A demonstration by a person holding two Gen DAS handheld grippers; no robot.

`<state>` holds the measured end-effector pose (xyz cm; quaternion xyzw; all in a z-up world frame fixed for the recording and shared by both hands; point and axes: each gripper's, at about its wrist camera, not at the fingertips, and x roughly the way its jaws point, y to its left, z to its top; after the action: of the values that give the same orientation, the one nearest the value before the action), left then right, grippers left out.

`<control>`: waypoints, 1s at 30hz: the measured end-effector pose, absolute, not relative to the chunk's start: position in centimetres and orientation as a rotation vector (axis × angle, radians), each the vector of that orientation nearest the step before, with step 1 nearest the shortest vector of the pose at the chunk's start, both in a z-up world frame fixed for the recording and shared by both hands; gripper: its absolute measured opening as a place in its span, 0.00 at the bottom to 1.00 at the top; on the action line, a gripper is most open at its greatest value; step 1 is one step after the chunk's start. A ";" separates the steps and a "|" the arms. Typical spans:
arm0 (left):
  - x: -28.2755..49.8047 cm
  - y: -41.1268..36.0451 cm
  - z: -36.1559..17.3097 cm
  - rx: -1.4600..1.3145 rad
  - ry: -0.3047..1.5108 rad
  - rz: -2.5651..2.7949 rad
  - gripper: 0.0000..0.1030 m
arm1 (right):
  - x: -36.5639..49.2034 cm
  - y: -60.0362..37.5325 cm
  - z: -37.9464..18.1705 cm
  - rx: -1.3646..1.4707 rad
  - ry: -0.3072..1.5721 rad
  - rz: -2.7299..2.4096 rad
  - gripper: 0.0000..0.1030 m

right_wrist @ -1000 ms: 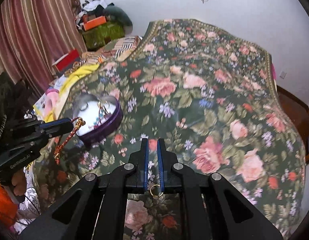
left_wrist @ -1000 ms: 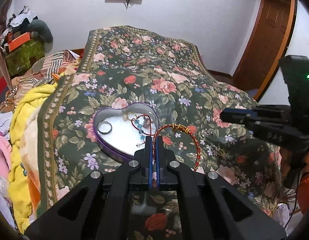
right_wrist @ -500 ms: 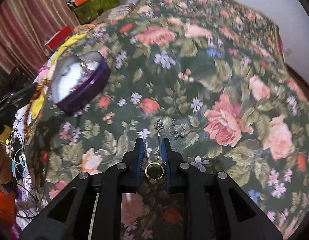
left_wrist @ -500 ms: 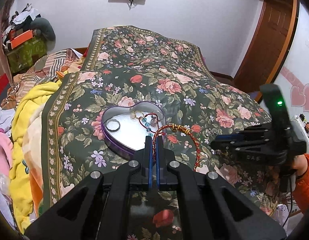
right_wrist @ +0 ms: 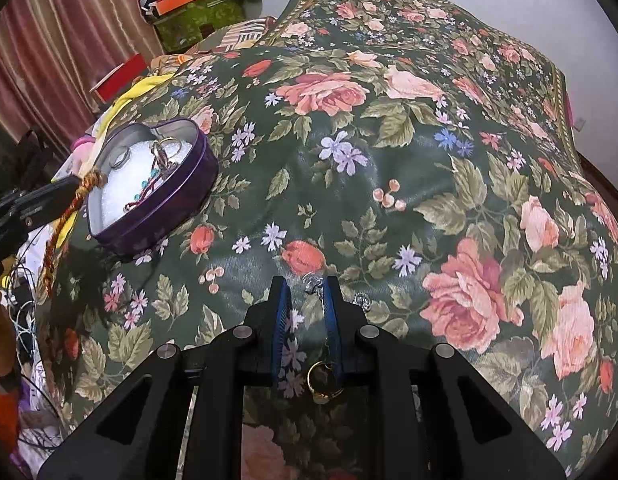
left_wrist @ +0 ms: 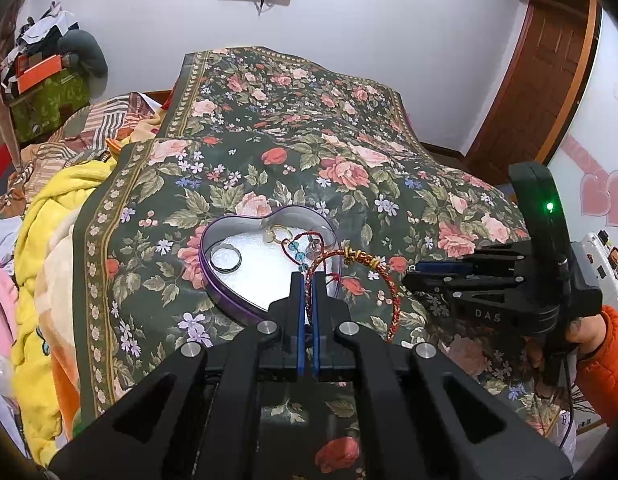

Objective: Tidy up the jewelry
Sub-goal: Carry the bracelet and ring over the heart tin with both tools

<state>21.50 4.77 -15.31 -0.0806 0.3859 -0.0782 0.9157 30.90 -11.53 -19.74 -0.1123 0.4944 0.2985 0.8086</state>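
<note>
A purple heart-shaped tin (left_wrist: 213,276) (right_wrist: 165,222) sits on the floral bedspread with a silver ring (left_wrist: 226,259), a gold ring and a red beaded cord inside. My left gripper (left_wrist: 307,280) is shut on a red-and-gold braided bracelet (left_wrist: 367,258) and holds it over the tin's near right rim. It shows at the left edge of the right wrist view (right_wrist: 69,208). My right gripper (right_wrist: 305,286) is open just above the bedspread, its fingers either side of a silver earring (right_wrist: 313,281). A gold ring (right_wrist: 324,376) lies between the finger bases. A second silver stud (right_wrist: 361,300) lies to the right.
The floral bedspread (left_wrist: 293,152) covers the whole bed. Yellow and pink blankets (left_wrist: 41,248) are piled along the left edge. Boxes and clothes (left_wrist: 45,80) are stacked at the far left, with a curtain (right_wrist: 49,52) behind. A wooden door (left_wrist: 541,80) stands at the far right.
My right gripper has opened wider and dropped closer to the bedspread, around the silver earring. My left gripper still holds the bracelet by the tin, a little closer.
</note>
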 end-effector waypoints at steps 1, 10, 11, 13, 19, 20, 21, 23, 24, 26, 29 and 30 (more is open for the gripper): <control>21.5 4.8 -15.4 -0.166 0.796 -0.160 0.01 | 31.0 -11.5 -19.7 -0.238 1.057 0.636 0.16; 21.9 5.1 -15.7 -0.176 0.796 -0.155 0.01 | 30.7 -10.6 -20.0 -0.314 1.010 0.627 0.16; 22.0 5.1 -15.8 -0.179 0.798 -0.155 0.01 | 30.6 -10.6 -20.0 -0.316 1.005 0.626 0.13; 22.0 5.2 -15.9 -0.182 0.800 -0.154 0.01 | 30.5 -10.4 -19.9 -0.321 1.001 0.630 0.09; 21.8 5.4 -15.5 -0.183 0.790 -0.148 0.01 | 30.7 -11.0 -19.0 -0.243 1.005 0.643 0.09; 21.7 5.5 -15.3 -0.182 0.785 -0.145 0.01 | 30.6 -11.1 -18.5 -0.233 0.995 0.646 0.09; 21.6 5.6 -15.1 -0.181 0.779 -0.142 0.01 | 30.5 -11.2 -17.9 -0.225 0.983 0.650 0.09; 21.3 5.7 -14.6 -0.179 0.770 -0.137 0.01 | 30.2 -11.3 -16.5 -0.215 0.953 0.654 0.09; 21.2 5.8 -14.4 -0.178 0.766 -0.135 0.01 | 30.1 -11.4 -15.7 -0.209 0.937 0.658 0.09; 20.8 6.1 -14.0 -0.176 0.755 -0.127 0.01 | 29.8 -11.4 -13.9 -0.194 0.897 0.667 0.09; 20.5 6.6 -13.3 -0.179 0.745 -0.118 0.01 | 29.3 -11.1 -11.8 -0.176 0.846 0.682 0.09; 20.4 6.8 -13.1 -0.180 0.740 -0.111 0.01 | 29.1 -11.0 -10.9 -0.170 0.828 0.691 0.09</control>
<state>20.44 6.79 -13.13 -0.0876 0.3611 -0.0541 0.9268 29.07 -10.96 -10.93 -0.0807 0.3937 0.3286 0.8547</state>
